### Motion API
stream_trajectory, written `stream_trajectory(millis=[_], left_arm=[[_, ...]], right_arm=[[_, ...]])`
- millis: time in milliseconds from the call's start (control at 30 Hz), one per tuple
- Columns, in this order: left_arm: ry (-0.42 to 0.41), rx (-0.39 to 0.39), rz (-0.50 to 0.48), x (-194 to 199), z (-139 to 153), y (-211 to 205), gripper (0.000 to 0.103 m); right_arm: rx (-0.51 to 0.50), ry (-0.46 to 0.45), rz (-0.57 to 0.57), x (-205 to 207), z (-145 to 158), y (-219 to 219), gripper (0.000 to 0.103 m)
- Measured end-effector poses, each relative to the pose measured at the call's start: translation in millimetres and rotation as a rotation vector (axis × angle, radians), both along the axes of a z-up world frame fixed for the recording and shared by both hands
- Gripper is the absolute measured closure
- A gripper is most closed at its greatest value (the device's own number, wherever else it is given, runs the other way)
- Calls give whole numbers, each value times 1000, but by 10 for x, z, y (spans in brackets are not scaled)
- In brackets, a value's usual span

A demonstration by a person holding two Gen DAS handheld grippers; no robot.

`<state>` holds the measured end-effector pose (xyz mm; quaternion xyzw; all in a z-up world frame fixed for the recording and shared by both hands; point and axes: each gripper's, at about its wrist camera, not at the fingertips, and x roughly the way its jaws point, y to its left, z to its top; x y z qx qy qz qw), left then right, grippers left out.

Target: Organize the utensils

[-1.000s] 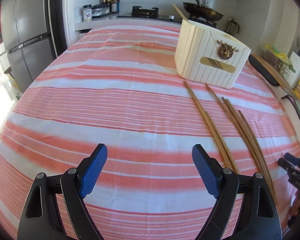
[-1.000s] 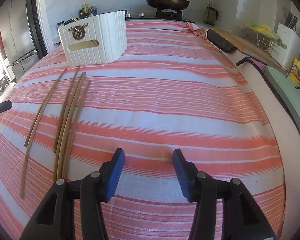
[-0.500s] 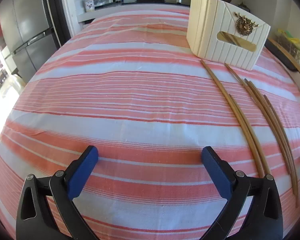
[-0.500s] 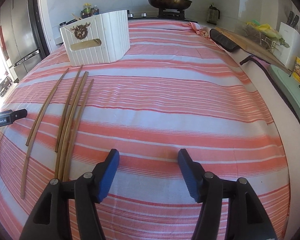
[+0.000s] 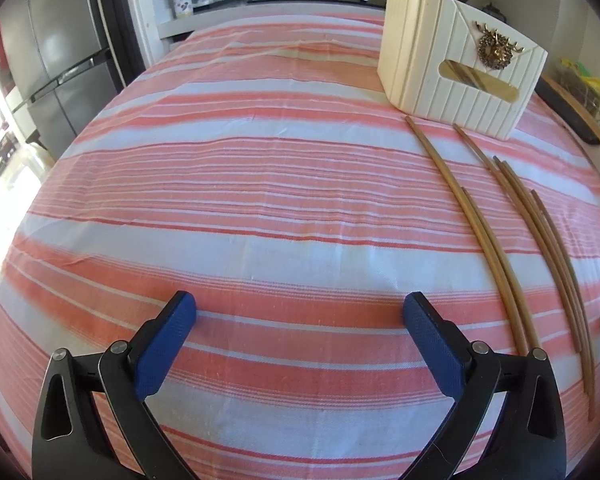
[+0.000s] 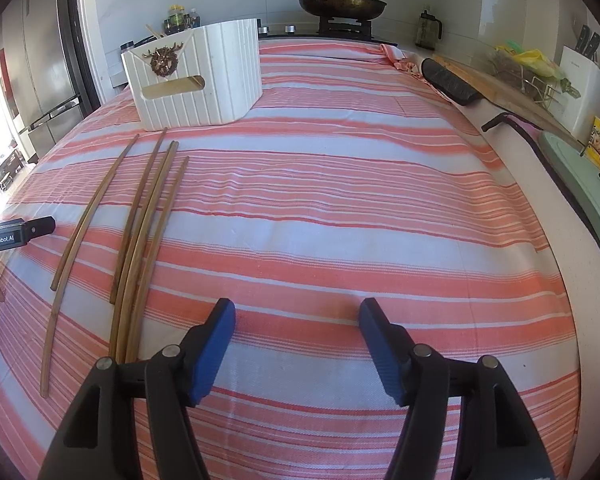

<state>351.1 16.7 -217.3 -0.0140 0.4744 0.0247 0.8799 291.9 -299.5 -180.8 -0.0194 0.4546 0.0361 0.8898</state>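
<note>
Chopsticks (image 5: 496, 248) lie loose on the striped cloth (image 5: 240, 208) covering the bench, fanned in a rough row that runs from just in front of the white box (image 5: 460, 76) toward the near edge; one more stick leans inside the box; the left tongs (image 5: 300, 320) hover spread wide and empty over bare cloth, the sticks off to their right; the right tongs (image 6: 298, 320) are likewise released and empty, with the chopsticks (image 6: 140, 232) just to their left.
</note>
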Motion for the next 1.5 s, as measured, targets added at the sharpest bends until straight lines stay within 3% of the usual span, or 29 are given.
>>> stream_trajectory(millis=[900, 1300, 1400, 1500], left_arm=[[-29, -9, 2, -62, -8, 10, 0], [-11, -23, -40, -28, -1, 43, 0], [-25, -53, -23, -71, 21, 77, 0], [-56, -158, 7, -178, 75, 125, 0]], right_arm=[[-6, 0, 2, 4, -5, 21, 36], [-4, -1, 1, 3, -4, 27, 36], [0, -1, 2, 3, -4, 29, 36], [-2, -1, 3, 2, -5, 31, 35]])
